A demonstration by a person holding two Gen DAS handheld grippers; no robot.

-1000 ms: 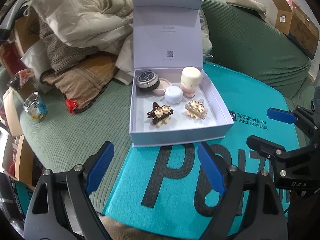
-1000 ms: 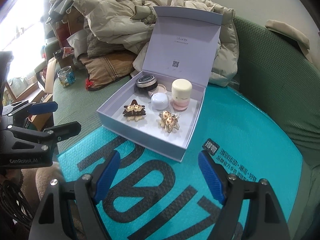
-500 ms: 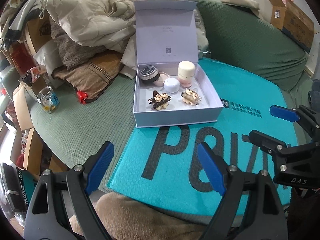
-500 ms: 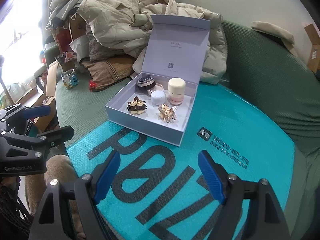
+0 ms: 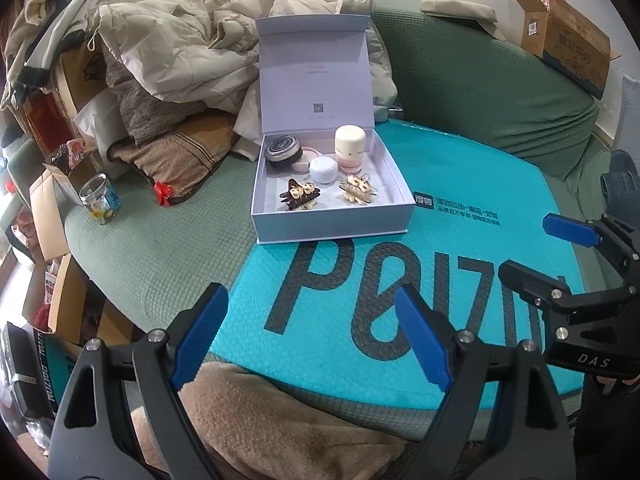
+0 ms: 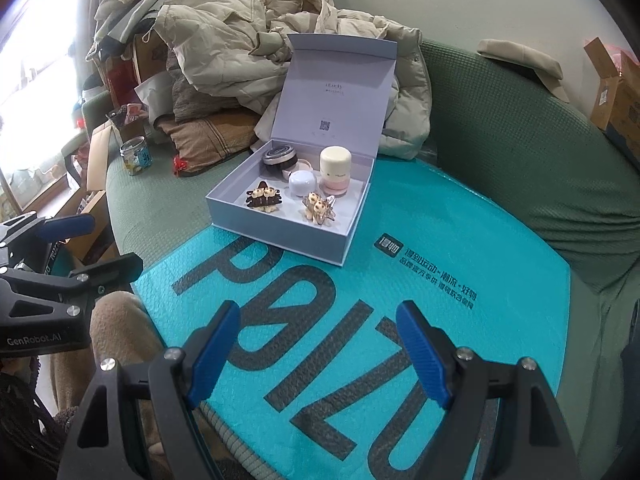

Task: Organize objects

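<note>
Left gripper — jaws spread wide, nothing between them, hanging over the near edge of the teal padded mailer. Right gripper the same: jaws spread, empty, above the mailer's big dark lettering. Each gripper visible from the other's camera, side by side and apart.

Further out, near the far left corner of the mailer, a pale lilac gift box with its hinged lid standing upright at the back. Inside, toward the rear wall: a dark round tin, a pink compact tucked just beside it, a small white dome-shaped case, and a cream-and-pink jar standing upright. In front of those, two hair clips lying flat — a brown hair clip on the left, a clear hair clip on the right, slightly apart.

Under it all, a green sofa. Beige jackets piled behind the box, a brown striped cushion below them. Off to the left on the seat, a glass jar standing upright. At far right, on top of the backrest, a cardboard box. Nearest the cameras, a tan fleece fabric under the left gripper.
</note>
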